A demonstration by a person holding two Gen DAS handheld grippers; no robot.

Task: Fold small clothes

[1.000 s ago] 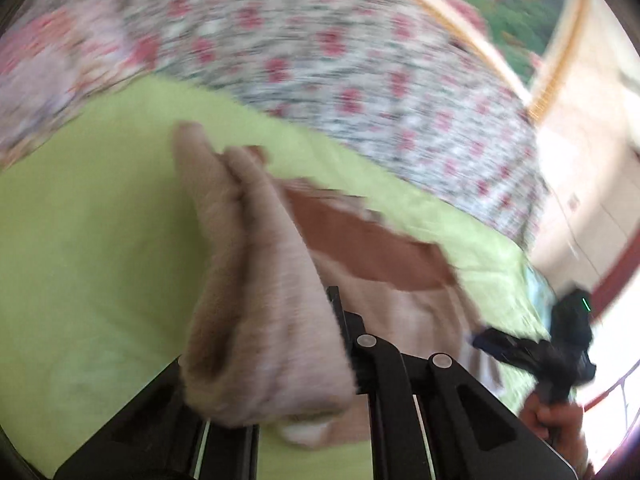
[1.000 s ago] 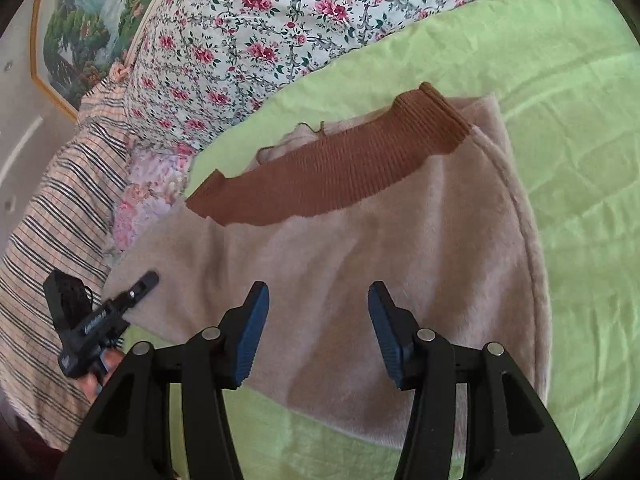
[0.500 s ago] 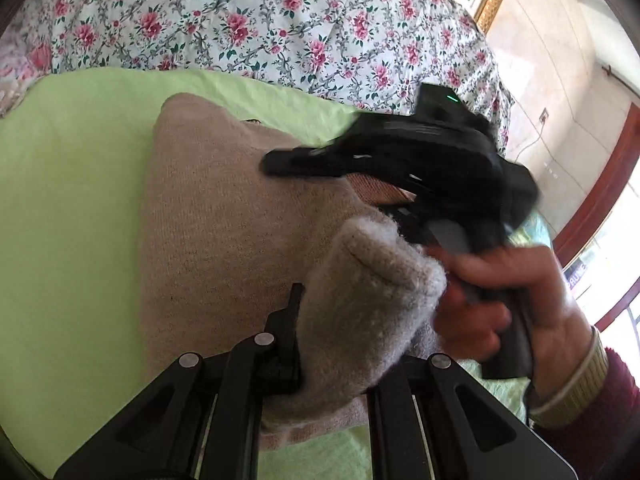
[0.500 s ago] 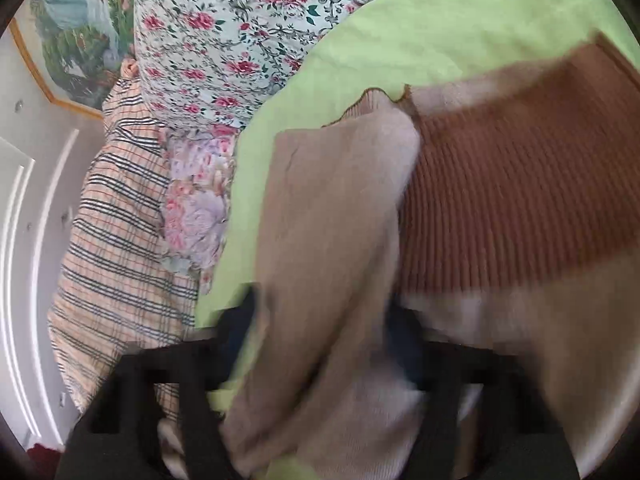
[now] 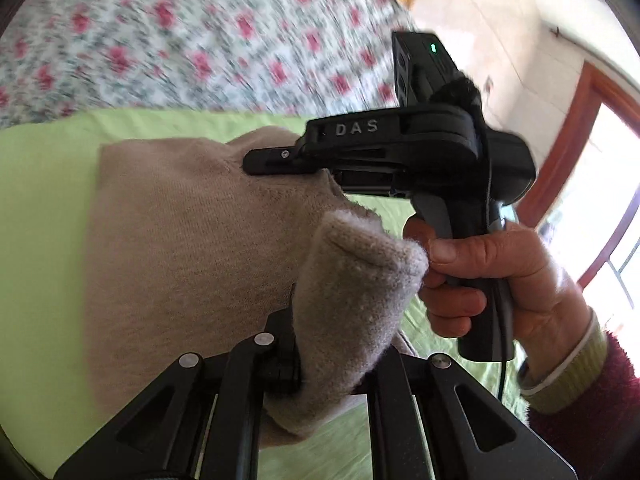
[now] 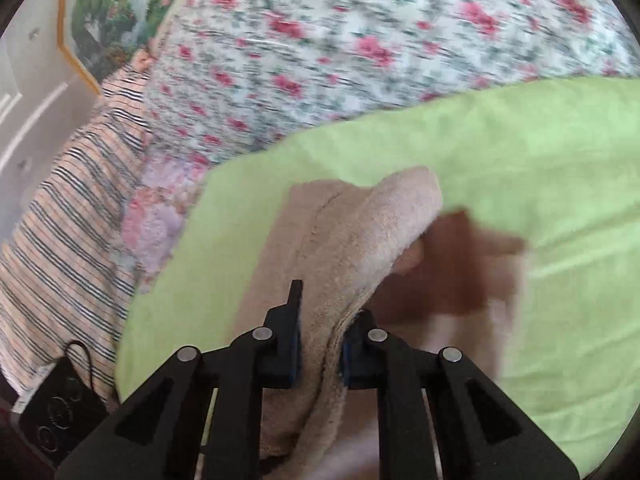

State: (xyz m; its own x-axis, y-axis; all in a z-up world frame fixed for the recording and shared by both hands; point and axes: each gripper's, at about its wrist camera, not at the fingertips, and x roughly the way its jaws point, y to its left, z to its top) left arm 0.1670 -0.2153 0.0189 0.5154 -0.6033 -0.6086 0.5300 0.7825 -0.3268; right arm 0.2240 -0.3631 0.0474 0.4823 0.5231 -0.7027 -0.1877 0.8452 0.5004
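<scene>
A floral quilt (image 5: 208, 40) covers the bed, with a lime-green sheet (image 6: 520, 168) spread over it. On the sheet lies a beige knitted garment (image 5: 192, 232) with a brown ribbed band (image 6: 452, 264). The left gripper (image 5: 332, 360) is clamped tight on a raised fold of it. The right gripper (image 6: 320, 344), gripped by the person's hand (image 5: 500, 276), is closing its jaws on another fold.

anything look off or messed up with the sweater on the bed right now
Nothing looks damaged or spilled. The beige sweater is only part-folded on the green sheet: the left gripper pinches one bunched fold, and the right gripper, jaws closing, has another between them. Its brown ribbed band is partly covered.
</scene>
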